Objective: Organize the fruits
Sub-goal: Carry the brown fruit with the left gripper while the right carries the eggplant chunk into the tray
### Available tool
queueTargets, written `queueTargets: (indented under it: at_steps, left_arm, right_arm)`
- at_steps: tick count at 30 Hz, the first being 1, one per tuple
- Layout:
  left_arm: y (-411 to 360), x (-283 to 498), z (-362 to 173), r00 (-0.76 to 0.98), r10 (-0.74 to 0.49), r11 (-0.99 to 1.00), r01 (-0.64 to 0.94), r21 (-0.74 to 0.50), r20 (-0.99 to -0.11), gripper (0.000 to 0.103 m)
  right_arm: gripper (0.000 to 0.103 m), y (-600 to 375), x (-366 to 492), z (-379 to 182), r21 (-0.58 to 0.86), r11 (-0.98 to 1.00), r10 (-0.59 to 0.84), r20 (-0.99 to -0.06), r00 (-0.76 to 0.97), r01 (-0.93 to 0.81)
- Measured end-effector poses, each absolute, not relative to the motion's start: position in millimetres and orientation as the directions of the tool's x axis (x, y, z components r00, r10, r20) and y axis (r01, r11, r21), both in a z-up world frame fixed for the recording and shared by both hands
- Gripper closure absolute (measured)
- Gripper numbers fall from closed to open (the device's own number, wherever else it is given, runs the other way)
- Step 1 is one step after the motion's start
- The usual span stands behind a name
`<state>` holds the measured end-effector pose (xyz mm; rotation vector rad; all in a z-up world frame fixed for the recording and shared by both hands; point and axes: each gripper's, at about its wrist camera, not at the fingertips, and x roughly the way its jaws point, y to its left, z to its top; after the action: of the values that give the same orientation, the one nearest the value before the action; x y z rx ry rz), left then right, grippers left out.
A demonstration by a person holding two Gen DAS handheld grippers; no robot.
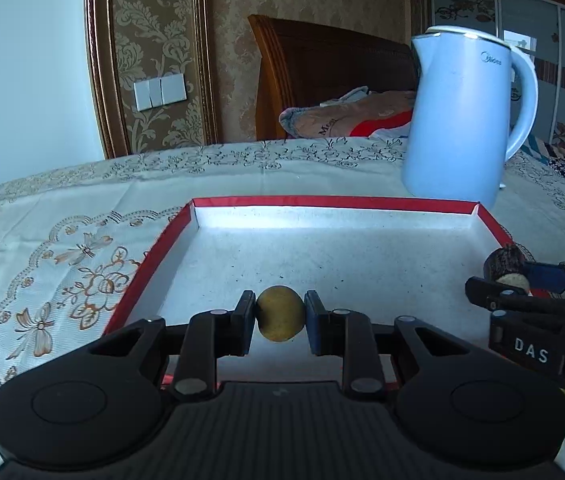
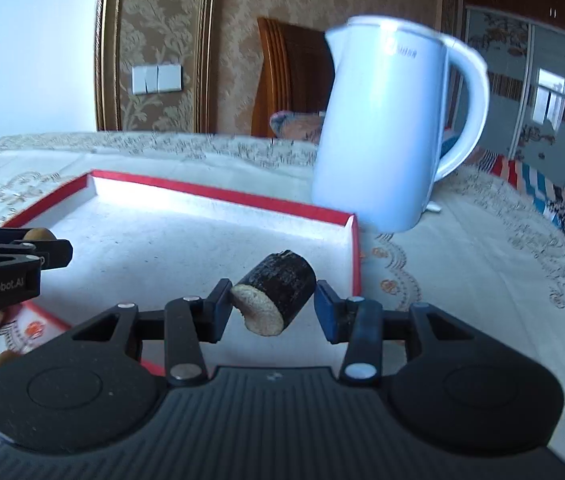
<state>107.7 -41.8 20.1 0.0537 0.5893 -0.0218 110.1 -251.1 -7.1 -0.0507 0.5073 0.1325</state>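
Above the red-rimmed tray (image 1: 150, 258), left gripper (image 1: 280, 316) jaws pinching a round fruit (image 1: 280, 319), right gripper (image 2: 274, 302) jaws gripping a dark cut chunk (image 2: 278, 290), kind unclear.

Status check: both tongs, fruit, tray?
Left tongs shut on round fruit. Right tongs shut on dark cut piece. Both over red-rimmed tray. Kettle behind tray.

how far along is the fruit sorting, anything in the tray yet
Nothing lies in the red-rimmed white tray yet. In hand: the left gripper holds a round yellow-brown fruit; the right gripper holds a dark-skinned cut cane piece. Both hang above the tray, still to be set down.
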Motion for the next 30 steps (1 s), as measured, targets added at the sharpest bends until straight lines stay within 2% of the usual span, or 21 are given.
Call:
queueTargets:
  at_steps: [4, 17, 28, 30]
  left_arm:
    - [-44, 125, 13, 0.813, 0.001, 0.999, 0.03, 0.045, -0.582, 0.078]
    - [-37, 151, -1, 0.775, -0.005, 0.999, 0.025, 0.023, -0.632, 0.077]
    - [-39, 152, -5, 0.79, -0.001, 0.999, 0.03, 0.037, -0.613, 0.077]
    - [-39, 150, -5, 0.79, -0.004, 0.999, 0.031, 0.034, -0.613, 0.077]
  right_arm:
    - [0.061, -252, 134, -15, 0.026, 0.992, 0.116, -0.537, 0.835, -0.121]
    - [0.061, -250, 160, -23, 0.042, 0.995, 0.098, -0.585, 0.805, -0.091]
    - [0.061, -249, 161, -24, 0.038, 0.997, 0.082, -0.584, 0.807, -0.074]
    - [0.057, -250, 159, -24, 0.043, 0.997, 0.083, -0.584, 0.808, -0.072]
